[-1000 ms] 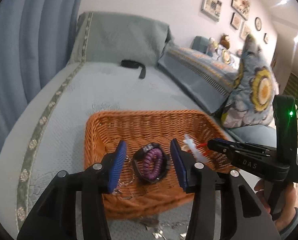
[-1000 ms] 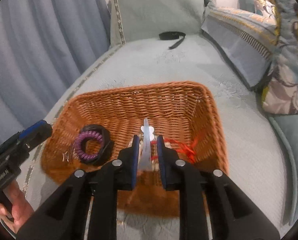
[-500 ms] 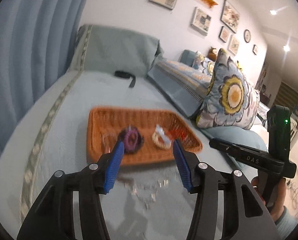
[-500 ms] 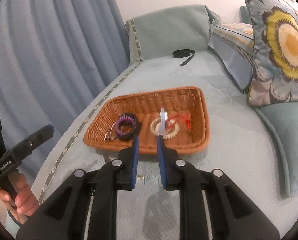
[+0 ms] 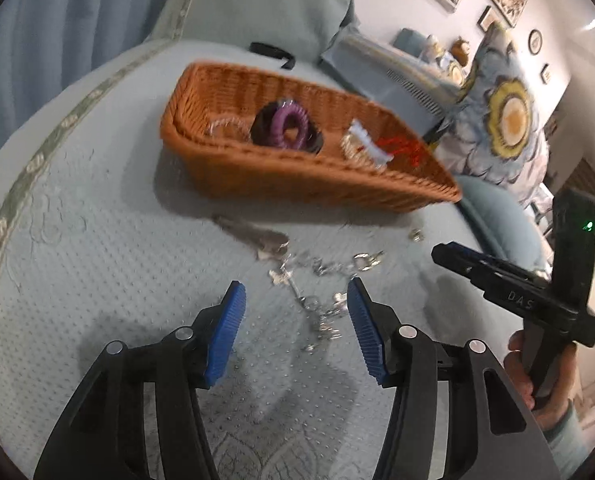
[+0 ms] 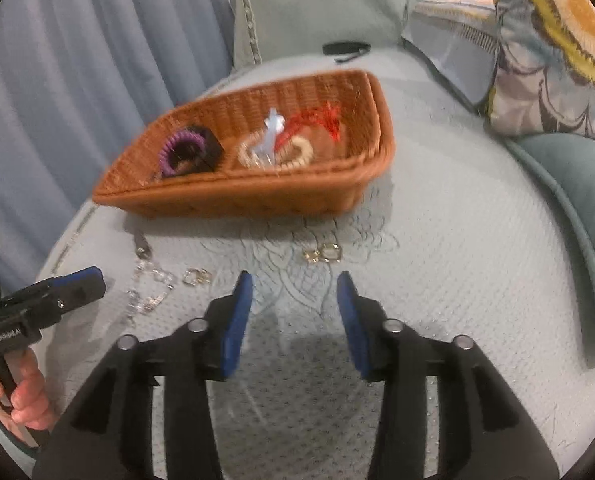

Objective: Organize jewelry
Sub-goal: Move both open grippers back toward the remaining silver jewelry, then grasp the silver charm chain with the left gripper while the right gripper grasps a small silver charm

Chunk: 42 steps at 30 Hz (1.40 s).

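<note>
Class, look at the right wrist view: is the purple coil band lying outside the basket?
No, the purple coil band lies inside the wicker basket.

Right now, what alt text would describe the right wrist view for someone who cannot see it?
The right gripper, jaws open and empty, hovers over a bedspread near gold earrings. Beyond sits a wicker basket holding hair ties and bracelets.

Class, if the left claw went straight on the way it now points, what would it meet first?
Most likely the tangled silver chain lying on the pale-blue quilted cover: it sits just ahead between the open left claw pads. Depth is uncertain.
</note>
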Each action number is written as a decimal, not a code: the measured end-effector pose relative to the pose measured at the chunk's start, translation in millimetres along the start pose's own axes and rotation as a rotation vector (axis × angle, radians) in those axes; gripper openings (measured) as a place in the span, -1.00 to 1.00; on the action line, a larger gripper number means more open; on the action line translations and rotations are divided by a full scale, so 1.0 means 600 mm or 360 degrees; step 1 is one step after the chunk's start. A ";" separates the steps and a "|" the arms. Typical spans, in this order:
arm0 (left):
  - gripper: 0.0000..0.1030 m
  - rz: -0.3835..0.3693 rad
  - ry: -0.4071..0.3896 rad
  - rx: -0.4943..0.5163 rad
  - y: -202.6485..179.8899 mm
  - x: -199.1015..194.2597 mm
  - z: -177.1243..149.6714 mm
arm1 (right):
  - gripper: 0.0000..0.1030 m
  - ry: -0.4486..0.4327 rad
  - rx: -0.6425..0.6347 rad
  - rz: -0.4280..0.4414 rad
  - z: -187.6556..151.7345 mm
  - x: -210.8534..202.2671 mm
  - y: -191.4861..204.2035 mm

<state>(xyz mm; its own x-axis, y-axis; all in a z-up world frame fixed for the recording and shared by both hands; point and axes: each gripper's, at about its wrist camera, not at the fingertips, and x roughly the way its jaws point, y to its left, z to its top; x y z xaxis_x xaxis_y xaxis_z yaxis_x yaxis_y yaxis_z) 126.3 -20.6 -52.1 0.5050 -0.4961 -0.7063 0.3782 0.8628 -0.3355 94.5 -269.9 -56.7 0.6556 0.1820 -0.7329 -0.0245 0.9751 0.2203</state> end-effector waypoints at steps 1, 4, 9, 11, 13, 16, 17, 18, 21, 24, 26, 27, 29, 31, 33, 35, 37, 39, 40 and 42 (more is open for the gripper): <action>0.00 0.0016 0.0004 0.0001 0.001 0.004 -0.002 | -0.21 0.0016 -0.0001 -0.0027 0.003 0.006 0.002; 0.00 0.0068 -0.0001 0.0000 0.004 0.010 -0.003 | -0.21 0.0059 0.0039 -0.0031 0.009 0.023 -0.002; 0.00 0.0078 -0.0005 0.0000 0.005 0.012 -0.001 | -0.33 0.0078 0.0079 -0.0058 0.023 0.040 -0.003; 0.00 0.0087 -0.0005 0.0006 0.004 0.013 0.001 | -0.33 0.0084 0.0058 -0.0102 0.026 0.048 0.002; -0.01 0.0103 -0.0001 0.0017 0.002 0.014 0.001 | -0.38 0.0082 0.0041 -0.0145 0.032 0.053 0.007; -0.02 0.0138 0.0002 0.0052 -0.006 0.018 0.001 | -0.60 0.0089 0.0067 -0.0176 0.038 0.060 0.003; -0.02 0.0151 0.0004 0.0064 -0.008 0.019 0.000 | -0.68 0.0091 0.0076 -0.0174 0.039 0.062 0.000; -0.02 0.0160 0.0005 0.0072 -0.009 0.020 0.000 | -0.71 0.0090 0.0081 -0.0168 0.039 0.061 -0.002; -0.02 0.0193 0.0014 0.0090 -0.013 0.024 0.000 | -0.82 0.0091 0.0070 -0.0172 0.034 0.057 -0.002; -0.03 0.0301 0.0031 0.0163 -0.028 0.033 -0.002 | -0.82 0.0096 0.0039 -0.0177 0.024 0.048 0.002; -0.03 0.0397 0.0051 0.0238 -0.043 0.042 -0.005 | -0.82 0.0096 0.0014 -0.0189 0.016 0.041 0.004; -0.04 0.0431 0.0054 0.0261 -0.047 0.045 -0.006 | -0.82 0.0095 -0.0007 -0.0200 0.011 0.037 0.007; -0.04 0.0505 0.0053 0.0316 -0.059 0.050 -0.009 | -0.82 0.0091 -0.0035 -0.0215 0.004 0.031 0.013; -0.15 0.0522 0.0050 0.0330 -0.061 0.049 -0.010 | -0.82 0.0089 -0.0059 -0.0227 0.000 0.027 0.019; -0.54 0.0537 0.0046 0.0332 -0.059 0.044 -0.011 | -0.82 0.0088 -0.0078 -0.0232 -0.002 0.025 0.022; -0.81 0.0539 0.0052 0.0373 -0.060 0.038 -0.017 | -0.82 0.0089 -0.0084 -0.0225 -0.004 0.024 0.025; -0.85 0.0538 0.0069 0.0406 -0.058 0.029 -0.025 | -0.82 0.0087 -0.0092 -0.0216 -0.009 0.020 0.030; -0.86 0.0502 0.0086 0.0372 -0.048 0.014 -0.032 | -0.83 0.0085 -0.0105 -0.0191 -0.014 0.015 0.037; -0.86 0.0473 0.0092 0.0326 -0.038 0.004 -0.035 | -0.83 0.0088 -0.0121 -0.0173 -0.015 0.014 0.042; -0.86 0.0391 0.0079 0.0232 -0.018 -0.018 -0.043 | -0.83 0.0086 -0.0147 -0.0124 -0.017 0.011 0.053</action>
<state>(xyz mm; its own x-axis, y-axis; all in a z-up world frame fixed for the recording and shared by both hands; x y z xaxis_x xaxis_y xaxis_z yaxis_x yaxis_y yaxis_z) 96.8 -22.3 -57.0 0.5580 -0.2651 -0.7864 0.3587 0.9316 -0.0596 90.5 -236.4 -61.0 0.6168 0.1094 -0.7795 -0.0462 0.9936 0.1030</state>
